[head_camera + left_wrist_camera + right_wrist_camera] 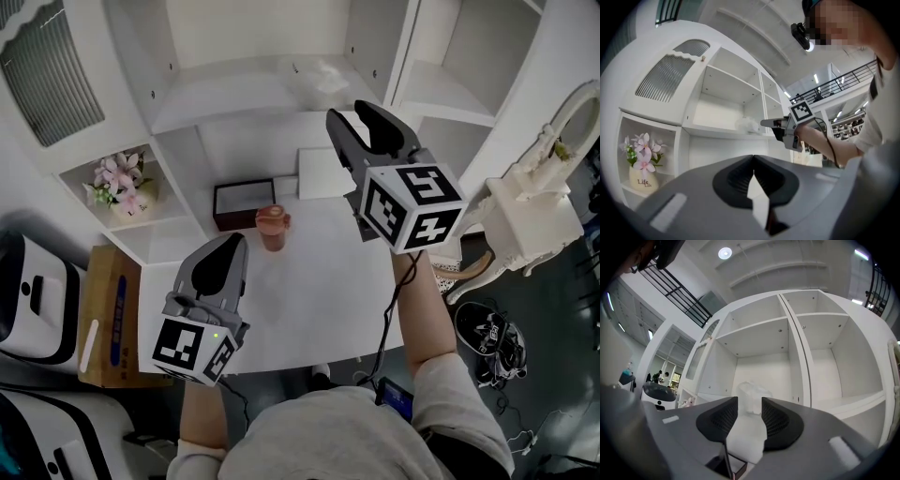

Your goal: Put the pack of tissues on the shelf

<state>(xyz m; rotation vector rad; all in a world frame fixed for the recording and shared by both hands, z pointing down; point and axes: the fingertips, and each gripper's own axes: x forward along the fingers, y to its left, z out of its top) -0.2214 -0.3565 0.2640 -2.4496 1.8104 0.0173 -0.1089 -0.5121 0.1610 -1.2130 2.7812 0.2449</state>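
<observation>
Right gripper [349, 114] is pointing into the cabinet, jaws standing partly spread. The pack of tissues [319, 80] is showing in the gap just beyond the tips, not pinched. It is lying on the shelf [225, 96], so the placing looks done. Left gripper [230, 246] is hanging low over the counter [319, 281], jaws pressed together and holding nothing, probably just keeping clear.

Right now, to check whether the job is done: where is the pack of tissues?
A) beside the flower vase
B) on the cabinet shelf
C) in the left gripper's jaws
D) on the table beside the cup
B: the pack of tissues lies on the cabinet shelf above the table.
</observation>
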